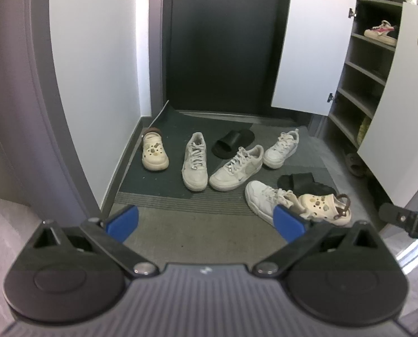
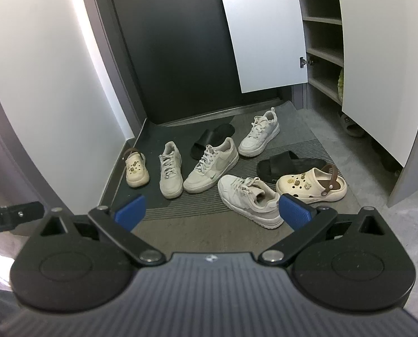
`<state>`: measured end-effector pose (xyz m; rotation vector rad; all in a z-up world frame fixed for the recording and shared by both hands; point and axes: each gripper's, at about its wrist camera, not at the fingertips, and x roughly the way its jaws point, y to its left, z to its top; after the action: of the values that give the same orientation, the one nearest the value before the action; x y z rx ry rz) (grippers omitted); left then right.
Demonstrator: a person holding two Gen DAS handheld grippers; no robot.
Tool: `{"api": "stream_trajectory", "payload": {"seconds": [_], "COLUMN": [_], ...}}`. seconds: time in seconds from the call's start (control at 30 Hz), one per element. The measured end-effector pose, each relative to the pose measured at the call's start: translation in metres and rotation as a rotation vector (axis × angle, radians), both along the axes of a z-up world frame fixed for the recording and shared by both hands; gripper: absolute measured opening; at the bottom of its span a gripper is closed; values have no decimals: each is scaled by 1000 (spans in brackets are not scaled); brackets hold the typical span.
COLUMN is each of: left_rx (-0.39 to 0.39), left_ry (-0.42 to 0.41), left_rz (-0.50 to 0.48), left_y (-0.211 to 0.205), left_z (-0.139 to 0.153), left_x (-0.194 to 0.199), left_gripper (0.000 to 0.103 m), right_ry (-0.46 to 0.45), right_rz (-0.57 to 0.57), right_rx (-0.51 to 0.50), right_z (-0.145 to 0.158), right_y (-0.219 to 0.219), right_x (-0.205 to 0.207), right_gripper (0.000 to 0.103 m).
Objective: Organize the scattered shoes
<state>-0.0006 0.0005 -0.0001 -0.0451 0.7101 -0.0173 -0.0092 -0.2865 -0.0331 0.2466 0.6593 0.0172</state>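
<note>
Grey floor with a dark ribbed doormat (image 2: 181, 205) fills this entryway, a dark door (image 1: 223, 42) closing the far end. Both claws hover above the bare floor at the near edge, each with its blue pads spread wide apart and nothing between them: the left gripper (image 1: 206, 223) and the right gripper (image 2: 213, 210).

Closest, at about 4 o'clock from the mat's centre, a white sneaker (image 2: 249, 200) lies tilted on its side, touching a cream clog (image 2: 311, 186) with a brown strap. Just behind them sits a black slide (image 2: 287, 165). Toward the middle, two white sneakers stand upright, one with a grey swoosh (image 2: 211, 168) angled to 1 o'clock and a plainer one (image 2: 169, 170) just beside it at 9 o'clock. Farther left, near the wall, rests the second cream clog (image 2: 136, 168). Behind the swoosh sneaker lies another black slide (image 2: 211, 139), and at 1 o'clock a fourth white sneaker (image 2: 259, 133) stands near the threshold.

At 2 o'clock an open shoe cabinet (image 1: 363, 78) with white doors shows grey shelves; a pink-and-white shoe (image 1: 380, 32) sits on an upper shelf.
</note>
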Motion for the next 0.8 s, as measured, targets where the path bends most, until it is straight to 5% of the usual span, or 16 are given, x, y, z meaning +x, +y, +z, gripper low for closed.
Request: {"api": "stream_trajectory", "payload": {"seconds": [0.33, 0.8], "left_rx": [-31, 41], "left_ry": [-11, -38], "left_rz": [-9, -7], "left_y": [11, -14], "left_z": [-2, 5], "left_x": [-8, -11], "left_gripper": [103, 103], "right_ry": [-20, -3], "right_rz": [8, 15], "right_rx": [-2, 19], "right_z": [4, 0], "right_y": [3, 0], "right_x": [0, -3], "right_gripper": [103, 103]}}
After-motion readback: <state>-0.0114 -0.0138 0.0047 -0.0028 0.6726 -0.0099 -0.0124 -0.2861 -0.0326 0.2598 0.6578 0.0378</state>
